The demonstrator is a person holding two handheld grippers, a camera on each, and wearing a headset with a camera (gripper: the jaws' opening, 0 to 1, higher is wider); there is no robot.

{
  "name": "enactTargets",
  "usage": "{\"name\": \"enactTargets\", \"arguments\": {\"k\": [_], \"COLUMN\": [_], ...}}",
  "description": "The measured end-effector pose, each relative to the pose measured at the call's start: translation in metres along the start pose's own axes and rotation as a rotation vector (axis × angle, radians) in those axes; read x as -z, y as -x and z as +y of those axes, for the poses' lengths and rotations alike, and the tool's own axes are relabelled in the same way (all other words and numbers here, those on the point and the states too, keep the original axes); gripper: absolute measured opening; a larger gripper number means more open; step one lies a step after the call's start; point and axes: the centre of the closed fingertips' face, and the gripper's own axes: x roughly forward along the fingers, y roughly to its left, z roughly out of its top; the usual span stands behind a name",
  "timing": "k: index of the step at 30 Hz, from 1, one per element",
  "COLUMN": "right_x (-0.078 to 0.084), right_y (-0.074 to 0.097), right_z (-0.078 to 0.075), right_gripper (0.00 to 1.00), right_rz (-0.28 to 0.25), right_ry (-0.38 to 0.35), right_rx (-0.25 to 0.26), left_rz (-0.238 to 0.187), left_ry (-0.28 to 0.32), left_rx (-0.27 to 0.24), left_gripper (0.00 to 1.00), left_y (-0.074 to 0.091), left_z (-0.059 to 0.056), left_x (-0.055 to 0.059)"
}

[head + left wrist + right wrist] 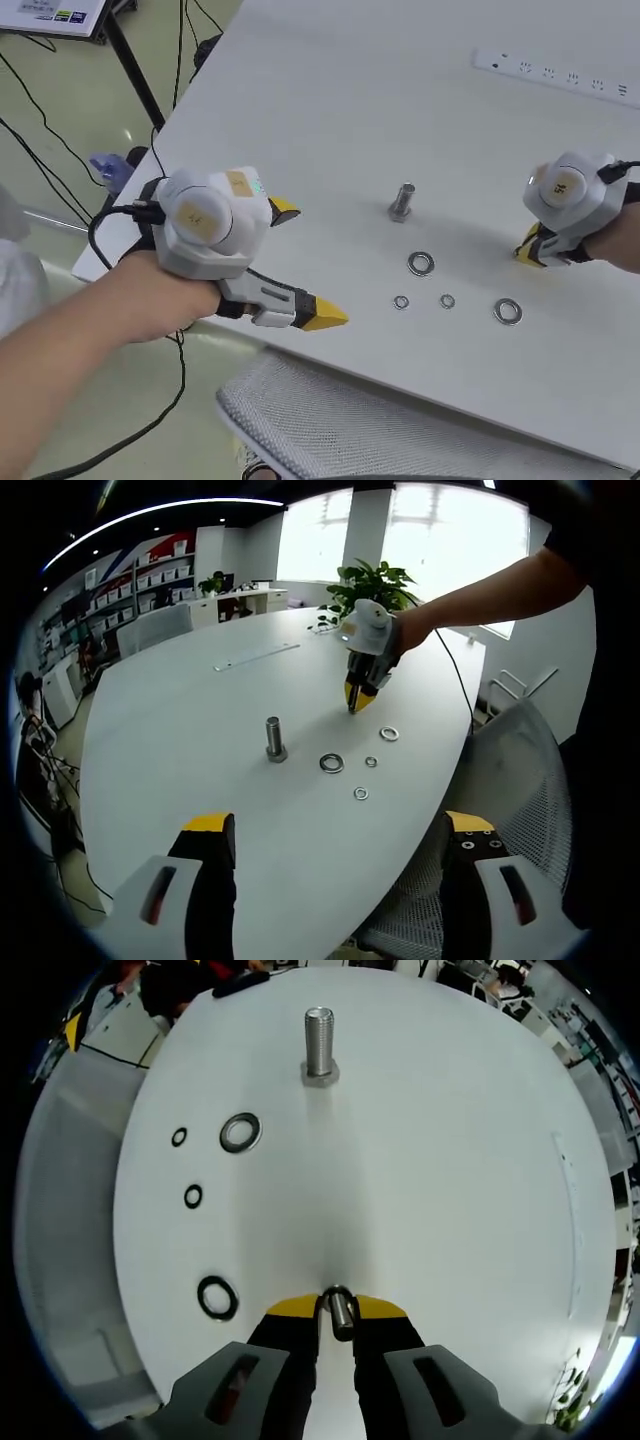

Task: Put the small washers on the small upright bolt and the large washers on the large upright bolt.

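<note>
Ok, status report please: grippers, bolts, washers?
Left gripper open, empty. Right gripper shut on small steel bolt. Four steel washers loose on white table near large upright steel bolt, none on it. Nothing in the way.

White table [330,100] bears an upright bolt [402,201], four loose washers [421,264] and a power strip [556,75]

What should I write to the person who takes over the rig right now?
Left claw: open, empty, at the edge of the table.
Right claw: shut on a short metal piece, apparently the small bolt, low over the table.
Large bolt stands upright; two large washers and two small washers lie flat near it.
Done: no washer on a bolt yet.
Left: stand the small bolt, then thread all four washers.
</note>
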Motion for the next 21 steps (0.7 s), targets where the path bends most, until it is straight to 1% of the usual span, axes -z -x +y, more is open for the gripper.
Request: {"name": "enactTargets", "arguments": {"k": [13,16,18,21], "right_x": [-0.0025,-0.0030,-0.0036,-0.0020], "right_y": [0.0007,0.0010,0.0014,0.0016], "right_z": [-0.0011,-0.0015,-0.0022,-0.0021], "right_gripper": [0.13,0.14,0.16,0.19], "right_rz": [0.001,-0.004,-0.012,-0.010], "right_ry": [0.006,-0.007,-0.010,-0.010], "right_rx": [0.003,-0.002,0.002,-0.001], "left_rz": [-0.003,-0.001,0.003,0.003], "left_ry": [0.001,0.003,0.004,0.006], "left_rx": [0.002,0.004,0.005,0.003], "left_gripper": [0.83,0.82,0.82,0.82], "left_y": [0.0038,0.0042,0.0042,0.0042], "left_z": [-0.0015,-0.0023,-0.0027,-0.0027], "left_x": [-0.0010,0.0002,0.0019,0.0032]}}
